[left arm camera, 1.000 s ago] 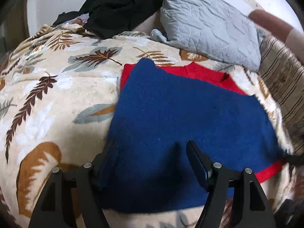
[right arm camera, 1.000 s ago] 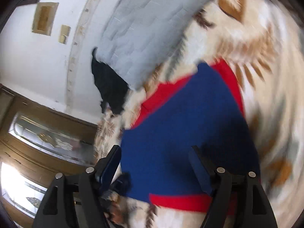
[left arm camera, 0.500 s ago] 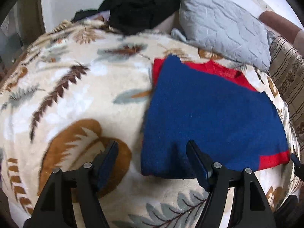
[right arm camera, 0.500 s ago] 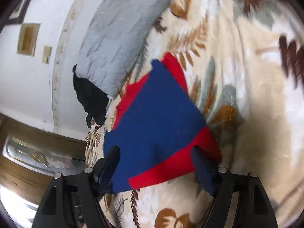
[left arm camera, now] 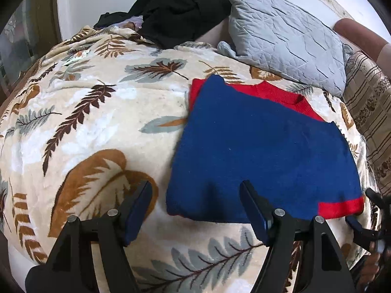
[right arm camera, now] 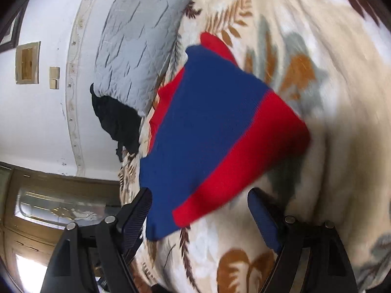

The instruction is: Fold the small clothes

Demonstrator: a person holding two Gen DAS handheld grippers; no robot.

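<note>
Pulling both tools back, you have left the sweater [left arm camera: 264, 156] lying folded flat on the leaf-print blanket [left arm camera: 92, 127], just below the grey pillow [left arm camera: 288, 39]. Your left gripper [left arm camera: 195, 207] and right gripper [right arm camera: 199, 216] both gape wide and hold nothing, clear of the near hem they hovered over a second ago. This fold looks done, so another fold or another garment likely follows.

sweater [left arm camera: 264, 151] flat on blanket [left arm camera: 92, 131]; pillow [left arm camera: 288, 39] behind.
</note>
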